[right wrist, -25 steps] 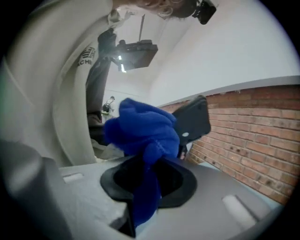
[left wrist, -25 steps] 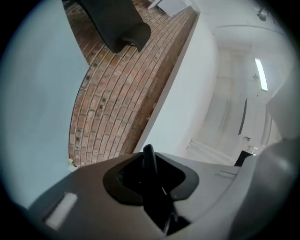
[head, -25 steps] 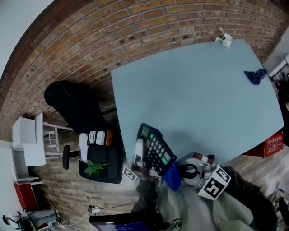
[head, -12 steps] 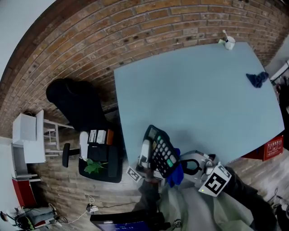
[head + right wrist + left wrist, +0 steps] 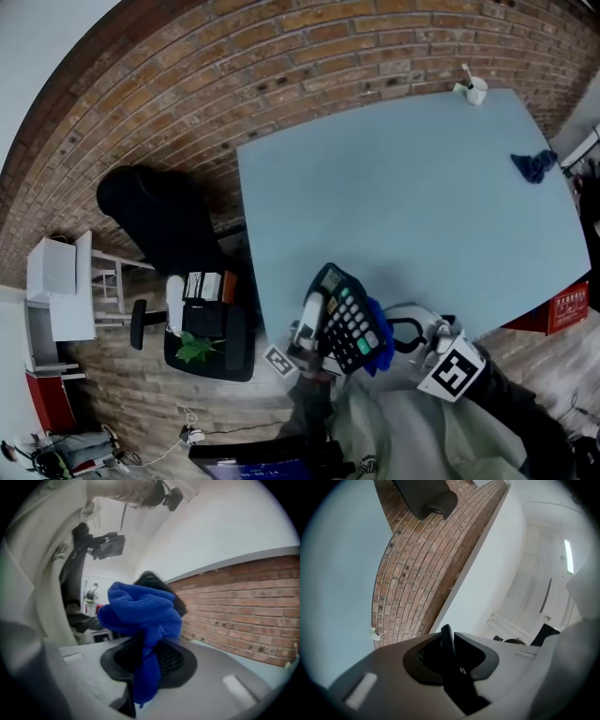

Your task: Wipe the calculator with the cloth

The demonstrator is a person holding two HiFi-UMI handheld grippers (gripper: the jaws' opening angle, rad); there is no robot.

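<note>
The left gripper (image 5: 312, 323) pinches the calculator (image 5: 349, 317), held up over the table's (image 5: 394, 187) near edge. The right gripper (image 5: 392, 333) pinches the cloth (image 5: 377, 323), which touches the calculator's side. This looks like the wiping step. Next, rub the cloth across the keys.

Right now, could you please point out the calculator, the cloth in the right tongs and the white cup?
calculator (image 5: 345, 317), head view, on its keypad.
cloth (image 5: 143, 609), right gripper view, on its bunched folds.
white cup (image 5: 476, 91), head view, on its side wall.
</note>
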